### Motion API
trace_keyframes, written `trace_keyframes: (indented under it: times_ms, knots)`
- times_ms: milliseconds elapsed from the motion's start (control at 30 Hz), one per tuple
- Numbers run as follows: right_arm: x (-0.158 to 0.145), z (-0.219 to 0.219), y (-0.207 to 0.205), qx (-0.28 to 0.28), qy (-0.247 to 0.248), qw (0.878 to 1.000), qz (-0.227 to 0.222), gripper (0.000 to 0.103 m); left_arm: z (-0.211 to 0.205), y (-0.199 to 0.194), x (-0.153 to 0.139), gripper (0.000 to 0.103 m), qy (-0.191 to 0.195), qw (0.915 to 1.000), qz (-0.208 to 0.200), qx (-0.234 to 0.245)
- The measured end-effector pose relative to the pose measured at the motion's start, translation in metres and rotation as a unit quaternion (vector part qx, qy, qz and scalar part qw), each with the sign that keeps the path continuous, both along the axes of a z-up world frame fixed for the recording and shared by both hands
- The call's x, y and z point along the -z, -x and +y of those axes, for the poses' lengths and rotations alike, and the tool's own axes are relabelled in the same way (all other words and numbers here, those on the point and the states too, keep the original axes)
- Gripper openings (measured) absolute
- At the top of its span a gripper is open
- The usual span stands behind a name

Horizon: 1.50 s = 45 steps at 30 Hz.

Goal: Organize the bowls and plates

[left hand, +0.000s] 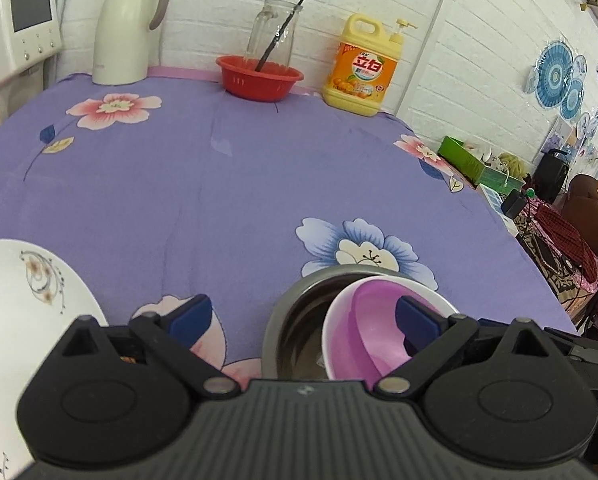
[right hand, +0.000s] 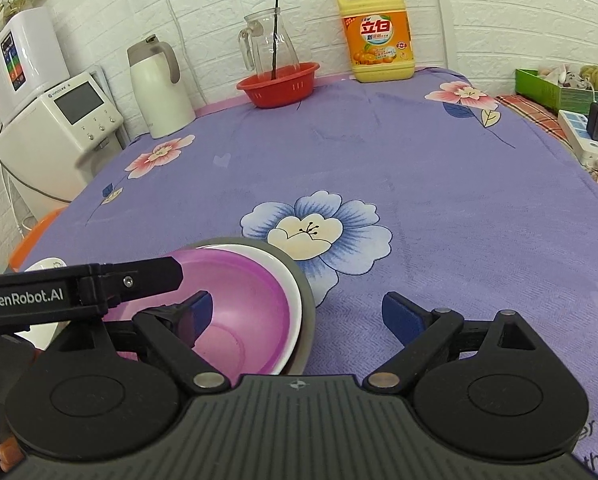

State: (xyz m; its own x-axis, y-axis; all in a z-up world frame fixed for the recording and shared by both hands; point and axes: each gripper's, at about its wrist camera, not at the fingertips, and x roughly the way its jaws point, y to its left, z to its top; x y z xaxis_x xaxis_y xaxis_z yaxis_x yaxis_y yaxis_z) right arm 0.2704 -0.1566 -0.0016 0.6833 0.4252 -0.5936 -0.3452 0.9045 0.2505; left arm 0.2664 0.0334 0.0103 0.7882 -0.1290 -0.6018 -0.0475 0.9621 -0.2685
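Note:
A bowl with a pink inside and white outside [left hand: 363, 320] [right hand: 239, 300] leans tilted inside a steel bowl [left hand: 295, 320] [right hand: 309, 300] on the purple flowered cloth. My left gripper [left hand: 303, 318] is open, its right finger [left hand: 415, 320] inside the pink bowl and its left finger over the cloth. My right gripper [right hand: 299, 314] is open too. Its left finger [right hand: 197, 312] hangs over the pink bowl's inside and its right finger sits over the cloth beyond the steel rim. In the right wrist view one left-gripper finger [right hand: 155, 278] reaches over the pink bowl. A white flower-patterned plate [left hand: 19, 300] lies to the left.
Along the back wall stand a white thermos jug [left hand: 123, 28], a red basket [left hand: 259, 78] with a glass pitcher behind it, and a yellow detergent bottle [left hand: 363, 68]. A white appliance [right hand: 59, 136] stands off the table's left side, with boxes and a power strip [right hand: 583, 140] to the right.

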Motion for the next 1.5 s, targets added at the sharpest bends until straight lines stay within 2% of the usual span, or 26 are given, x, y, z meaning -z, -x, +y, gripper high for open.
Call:
trace_keyframes:
  times_ms: [400,533,600,667,833,933,1133,1433,1500]
  knots:
    - [0.015,0.004,-0.007,-0.006,0.011,1.000,0.020,0.103,-0.001,-0.007,0.014,0.098,-0.019,0.9996,0.022,-0.003]
    - [0.016,0.009,-0.006,-0.012,0.030,0.999,0.011,0.103,-0.002,-0.005,0.017,0.098,-0.033,0.9994,0.015,0.000]
    - [0.017,0.011,-0.005,-0.014,0.037,0.999,0.007,0.103,0.000,-0.002,0.017,0.098,-0.027,0.9996,0.009,0.007]
    - [0.017,0.011,-0.006,-0.014,0.036,0.999,0.005,0.103,0.003,0.000,0.015,0.098,-0.017,0.9997,0.004,0.017]
    - [0.020,0.011,-0.005,-0.013,0.035,0.999,0.001,0.103,0.005,0.003,0.013,0.098,-0.023,0.9987,-0.007,0.045]
    - [0.020,0.011,-0.005,-0.015,0.035,0.999,-0.003,0.103,0.006,-0.001,0.016,0.098,-0.016,0.9989,0.005,0.044]
    - [0.017,0.012,-0.007,-0.016,0.040,0.999,0.009,0.103,0.002,-0.005,0.016,0.098,-0.026,0.9992,0.014,0.028]
    - [0.016,0.014,0.001,-0.022,0.032,0.999,0.001,0.103,-0.003,-0.007,0.016,0.098,-0.038,0.9980,0.015,0.048]
    - [0.015,0.013,0.004,-0.025,0.027,0.999,-0.005,0.103,-0.003,-0.007,0.015,0.095,-0.037,0.9975,0.012,0.059]
